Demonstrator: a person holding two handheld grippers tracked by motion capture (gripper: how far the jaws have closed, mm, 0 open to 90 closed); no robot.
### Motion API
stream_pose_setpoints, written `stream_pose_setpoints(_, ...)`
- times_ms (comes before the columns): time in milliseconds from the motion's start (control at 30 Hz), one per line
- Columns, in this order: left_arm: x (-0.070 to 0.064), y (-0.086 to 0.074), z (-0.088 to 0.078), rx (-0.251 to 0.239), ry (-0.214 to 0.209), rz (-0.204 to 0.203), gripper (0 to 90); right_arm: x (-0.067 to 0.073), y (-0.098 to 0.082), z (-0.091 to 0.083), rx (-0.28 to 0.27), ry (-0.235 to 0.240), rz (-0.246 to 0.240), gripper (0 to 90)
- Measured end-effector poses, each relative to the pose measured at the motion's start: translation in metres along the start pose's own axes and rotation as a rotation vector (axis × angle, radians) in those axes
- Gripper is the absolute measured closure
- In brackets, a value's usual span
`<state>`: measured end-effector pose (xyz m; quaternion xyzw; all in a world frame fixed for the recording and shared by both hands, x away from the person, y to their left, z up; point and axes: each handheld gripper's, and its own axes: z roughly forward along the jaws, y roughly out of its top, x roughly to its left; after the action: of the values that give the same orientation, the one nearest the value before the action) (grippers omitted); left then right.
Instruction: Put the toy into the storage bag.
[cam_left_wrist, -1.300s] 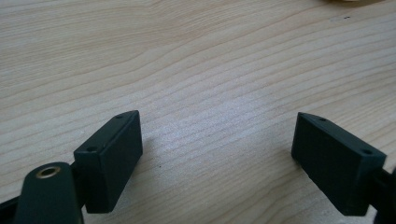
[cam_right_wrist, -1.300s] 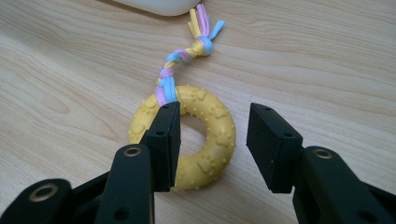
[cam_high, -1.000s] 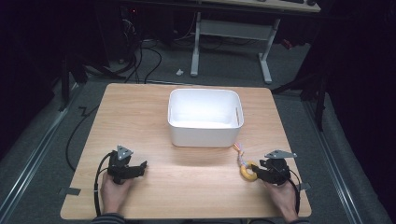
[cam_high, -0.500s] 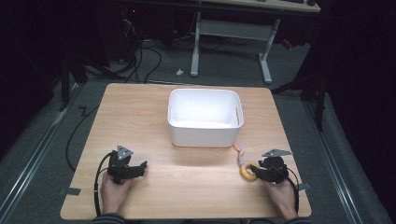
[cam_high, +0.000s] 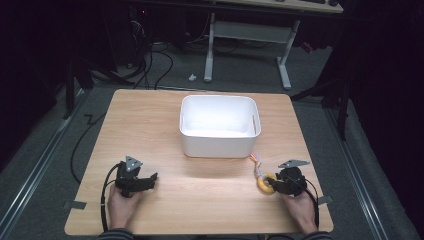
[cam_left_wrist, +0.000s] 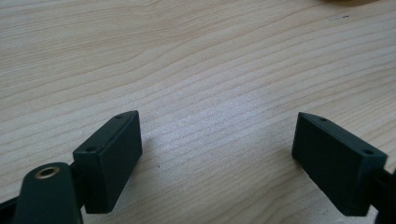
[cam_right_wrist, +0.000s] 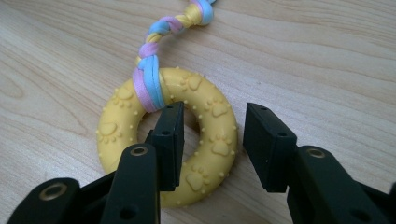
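Observation:
A yellow rubber ring toy (cam_right_wrist: 212, 140) with paw prints and a braided pastel rope tail (cam_right_wrist: 161, 28) lies flat on the wooden table (cam_high: 200, 200), front right. My right gripper (cam_right_wrist: 212, 112) straddles the ring's near-right rim, with one jaw in the hole and the other outside. Its jaws have just been closing with the rim between them, and a thin gap shows at the outer jaw. From above, the ring (cam_high: 263, 184) sits just left of the right gripper (cam_high: 274, 184). My left gripper (cam_high: 148, 179) rests front left, and its jaws (cam_left_wrist: 217, 135) stand wide open over bare wood.
A white plastic bin (cam_high: 218, 145) stands at the table's centre-back, and the rope tail (cam_high: 257, 162) points toward its near right corner. Cables trail from both grippers toward the front edge. A desk frame and floor cables lie beyond the table.
The right gripper has edged slightly left onto the ring. The left hand and gripper have stayed put.

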<state>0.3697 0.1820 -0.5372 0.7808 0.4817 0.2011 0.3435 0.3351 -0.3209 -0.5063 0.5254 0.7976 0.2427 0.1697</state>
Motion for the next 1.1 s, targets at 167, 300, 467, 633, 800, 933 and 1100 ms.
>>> stream_pose_setpoints(167, 0.0, 0.0, 0.0, 0.0, -0.001, 0.0, 16.2, 0.0, 0.0, 0.003, 0.009, 0.006, -0.005, 60.2)
stream_pose_setpoints(300, 0.0, 0.0, 0.0, 0.001, -0.001, 0.001, 16.2, 0.0, 0.001, 0.002, 0.015, 0.015, -0.008, 62.7)
stream_pose_setpoints(467, 0.0, 0.0, 0.0, 0.0, -0.001, 0.0, 16.3, -0.001, 0.001, 0.002, 0.02, 0.014, -0.013, 64.0)
stream_pose_setpoints(633, 0.0, 0.0, 0.0, 0.0, 0.0, 0.0, 16.3, -0.001, 0.002, 0.002, 0.022, 0.019, -0.016, 64.5)
stream_pose_setpoints(800, 0.0, 0.0, 0.0, 0.0, 0.0, 0.0, 16.2, -0.001, 0.0, 0.001, 0.009, 0.021, -0.015, 65.0)
stream_pose_setpoints(933, 0.0, 0.0, 0.0, 0.0, -0.001, 0.001, 16.3, -0.001, -0.001, -0.002, -0.005, 0.027, -0.021, 67.0)
stream_pose_setpoints(1100, 0.0, 0.0, 0.0, 0.0, 0.0, 0.0, 16.2, -0.002, -0.001, -0.007, -0.023, 0.031, -0.026, 67.9)
